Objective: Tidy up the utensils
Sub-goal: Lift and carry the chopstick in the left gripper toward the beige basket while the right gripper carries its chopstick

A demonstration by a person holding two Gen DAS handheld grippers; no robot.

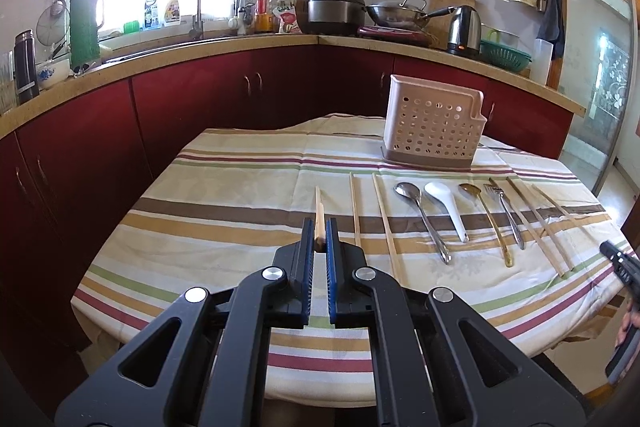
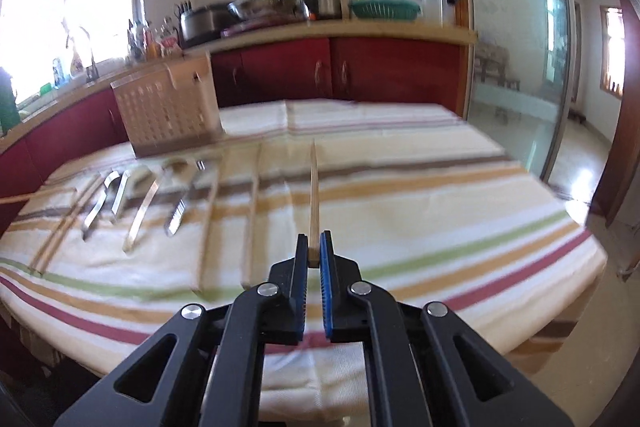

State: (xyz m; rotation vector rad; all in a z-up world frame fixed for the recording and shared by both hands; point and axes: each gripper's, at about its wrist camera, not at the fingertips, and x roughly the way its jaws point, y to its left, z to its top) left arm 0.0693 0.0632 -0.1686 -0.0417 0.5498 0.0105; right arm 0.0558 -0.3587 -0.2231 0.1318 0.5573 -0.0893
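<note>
Our left gripper point(image 1: 320, 227) clamped on a chopstick point(image 1: 319, 211), spoons point(image 1: 424, 219) sharp only here, our right gripper point(image 2: 314, 247) pinching another chopstick point(image 2: 313, 195), its view blurred

No text can be read; the labels on the counter bottles point(image 1: 162, 7) are too small.

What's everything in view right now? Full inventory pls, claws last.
utensil caddy: 1, pink, perforated, upright at far side of cloth
loose chopsticks: 4, wooden, two left of the spoons, two right of the fork
steel spoon: 1, silver, in the row
white spoon: 1, right of it
gold spoon: 1, next right
fork: 1, silver, next right
tablecloth: 1, striped, over table
kettle: 1, steel, back counter
left claw: black, blue pads, shut on left-held chopstick
right claw: same, shut on right-held chopstick
</note>
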